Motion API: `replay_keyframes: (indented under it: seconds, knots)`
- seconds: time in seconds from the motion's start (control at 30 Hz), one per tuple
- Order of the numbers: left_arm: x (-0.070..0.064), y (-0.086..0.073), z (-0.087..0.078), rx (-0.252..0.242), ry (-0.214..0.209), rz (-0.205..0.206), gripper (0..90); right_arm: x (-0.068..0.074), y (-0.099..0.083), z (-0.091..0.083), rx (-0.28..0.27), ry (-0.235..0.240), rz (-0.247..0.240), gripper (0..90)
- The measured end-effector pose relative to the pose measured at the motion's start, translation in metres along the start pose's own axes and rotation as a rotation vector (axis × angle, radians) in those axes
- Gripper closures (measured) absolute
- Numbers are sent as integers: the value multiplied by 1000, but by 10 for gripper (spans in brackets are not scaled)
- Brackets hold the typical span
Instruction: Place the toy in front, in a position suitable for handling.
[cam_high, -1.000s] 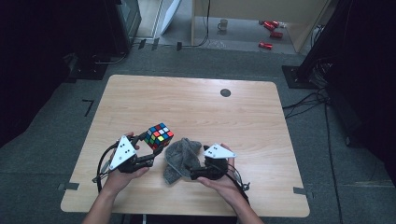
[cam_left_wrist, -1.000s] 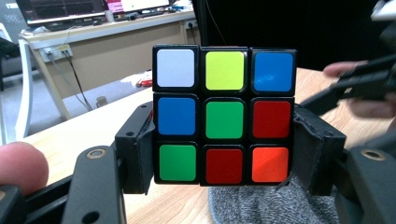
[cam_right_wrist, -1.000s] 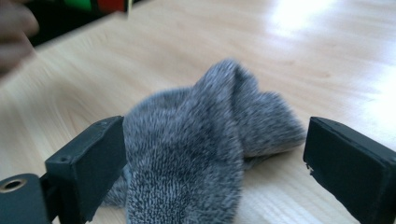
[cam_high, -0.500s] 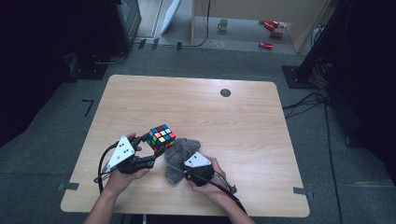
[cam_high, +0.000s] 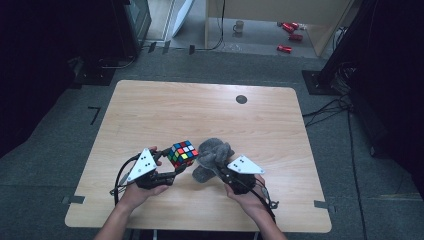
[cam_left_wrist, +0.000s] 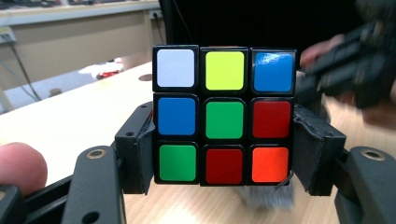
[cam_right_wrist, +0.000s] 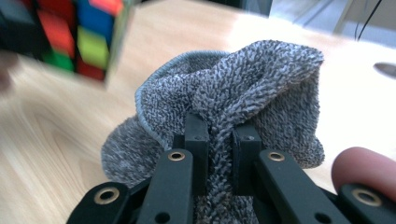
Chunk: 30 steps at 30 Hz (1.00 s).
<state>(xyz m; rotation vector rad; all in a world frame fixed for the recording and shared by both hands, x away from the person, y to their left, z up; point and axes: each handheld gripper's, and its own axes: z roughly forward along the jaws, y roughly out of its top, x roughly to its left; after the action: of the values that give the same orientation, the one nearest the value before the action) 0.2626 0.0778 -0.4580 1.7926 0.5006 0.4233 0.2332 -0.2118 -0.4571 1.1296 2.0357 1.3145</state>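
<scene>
A scrambled colour cube (cam_high: 182, 153) (cam_left_wrist: 224, 114) is held just above the wooden table (cam_high: 200, 110), with my left gripper (cam_high: 172, 167) (cam_left_wrist: 224, 149) shut on its two sides. A crumpled grey cloth (cam_high: 212, 156) (cam_right_wrist: 233, 98) lies bunched right beside the cube, on its right. My right gripper (cam_high: 220, 172) (cam_right_wrist: 219, 140) is shut on a fold of that cloth, pinching it between both jaws. In the right gripper view the cube (cam_right_wrist: 70, 37) shows blurred at the upper left, close to the cloth.
A dark round hole (cam_high: 241, 99) sits in the table's far middle. Beyond the far edge, on the floor, stand a mug (cam_high: 239, 26) and red cans (cam_high: 290, 30). Cables trail off the table's right side.
The left gripper has lifted the cube slightly and brought it closer to the cloth. The right hand shifted left half a second ago, then drew back right, still gripping the cloth.
</scene>
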Motion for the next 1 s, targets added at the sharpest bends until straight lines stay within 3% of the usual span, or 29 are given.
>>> replay_keyframes:
  seconds: [0.03,0.07,0.17,0.23,0.27,0.3,0.33,0.53,0.6,0.67,0.77,0.87,1.0]
  knots:
    - [0,0,0,0,0,0,353,0,0,0,0,0,0,815]
    - [-3,-1,3,12,-14,8,353,-3,6,-12,-51,27,10,815]
    - [-13,-3,14,44,-53,36,354,-4,12,-22,-95,51,13,815]
    - [-22,-4,22,64,-89,55,354,-3,19,-32,-144,118,23,815]
    - [-22,-4,22,64,-89,55,353,-3,19,-32,-144,118,23,815]
    - [-28,-3,27,73,-110,68,353,2,20,-34,-156,175,21,815]
    - [-28,-3,27,73,-110,68,354,2,20,-34,-156,175,21,815]
    - [-43,-3,36,93,-157,105,353,14,23,-35,-167,320,50,813]
    - [-45,-2,36,88,-162,110,354,16,23,-33,-158,310,40,812]
    - [-44,-1,34,77,-164,108,354,12,21,-30,-148,296,58,811]
    - [-40,1,31,68,-166,95,354,-1,15,-26,-109,237,102,812]
    - [-41,0,32,75,-168,97,354,-2,14,-25,-102,239,111,811]
    - [-47,-1,36,85,-178,110,354,9,18,-27,-121,281,88,811]
